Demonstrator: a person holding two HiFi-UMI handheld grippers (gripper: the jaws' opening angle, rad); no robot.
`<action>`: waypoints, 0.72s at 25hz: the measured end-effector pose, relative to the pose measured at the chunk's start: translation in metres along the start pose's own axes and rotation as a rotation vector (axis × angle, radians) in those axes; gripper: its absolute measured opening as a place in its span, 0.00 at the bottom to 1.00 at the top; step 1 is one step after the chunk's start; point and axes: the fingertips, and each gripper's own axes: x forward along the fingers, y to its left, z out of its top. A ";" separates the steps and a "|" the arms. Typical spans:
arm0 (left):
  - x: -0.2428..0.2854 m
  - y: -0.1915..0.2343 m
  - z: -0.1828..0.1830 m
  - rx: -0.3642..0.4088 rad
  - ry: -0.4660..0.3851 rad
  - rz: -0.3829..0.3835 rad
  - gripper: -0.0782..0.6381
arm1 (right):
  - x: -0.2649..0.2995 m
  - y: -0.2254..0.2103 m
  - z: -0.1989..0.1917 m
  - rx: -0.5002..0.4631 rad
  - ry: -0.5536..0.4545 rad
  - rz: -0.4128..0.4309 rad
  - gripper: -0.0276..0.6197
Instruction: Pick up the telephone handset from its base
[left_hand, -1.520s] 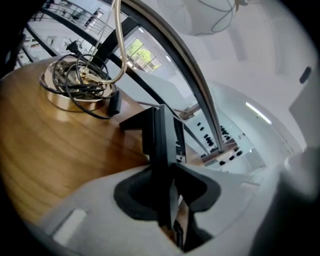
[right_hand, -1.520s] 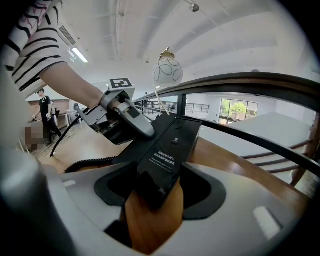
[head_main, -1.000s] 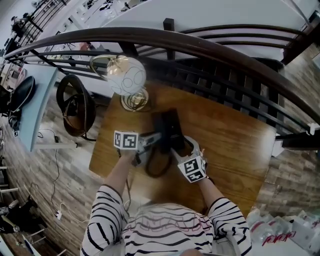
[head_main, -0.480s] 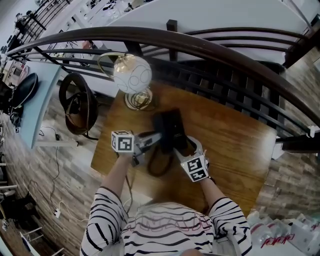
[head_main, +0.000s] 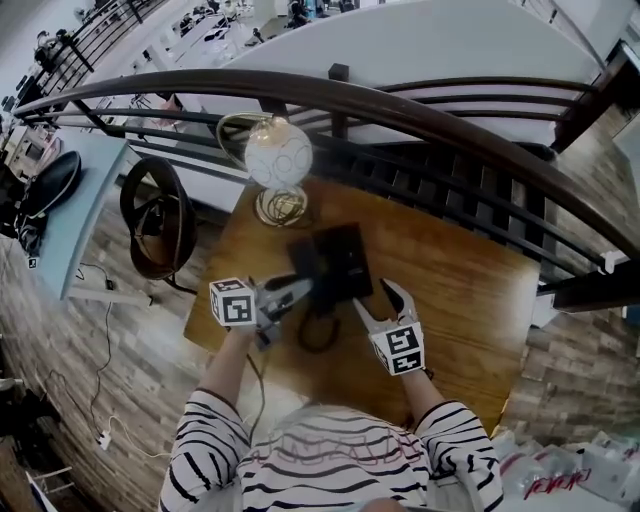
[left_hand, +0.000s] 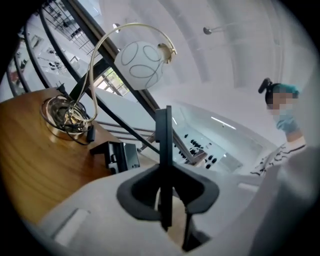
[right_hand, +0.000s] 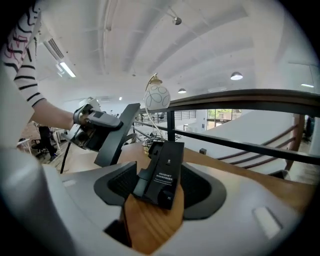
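Flat black handset (right_hand: 118, 132) — aloft and tilted, apart from its boxy black base (right_hand: 162, 172) — which stands lower.

The table (head_main: 450, 300) is glossy varnished wood. The phone base (right_hand: 162, 175) and handset (right_hand: 117, 135) are matt black plastic. The lamp (head_main: 278, 155) has a smooth white globe on shiny brass-coloured metal.

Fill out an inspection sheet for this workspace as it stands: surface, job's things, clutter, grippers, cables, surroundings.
Surface: brown wooden table.
Job's things: handset held in the air, apart from the black base, which stands on the table.
Clutter: globe lamp near the table's far edge.
Grippers: left gripper shut on the handset; right gripper open beside the base, holding nothing.
Cables: dark cord loop lying near the base; lamp lead by the lamp's foot.
Surroundings: dark curved railing behind the table.
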 end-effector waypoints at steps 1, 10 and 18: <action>-0.006 -0.008 -0.001 0.013 -0.009 -0.002 0.21 | -0.008 0.005 0.006 0.010 -0.015 -0.006 0.46; -0.065 -0.073 -0.018 0.111 -0.049 -0.002 0.21 | -0.073 0.061 0.050 0.052 -0.154 -0.054 0.42; -0.118 -0.123 -0.046 0.172 -0.082 0.002 0.22 | -0.118 0.120 0.063 0.063 -0.223 -0.074 0.38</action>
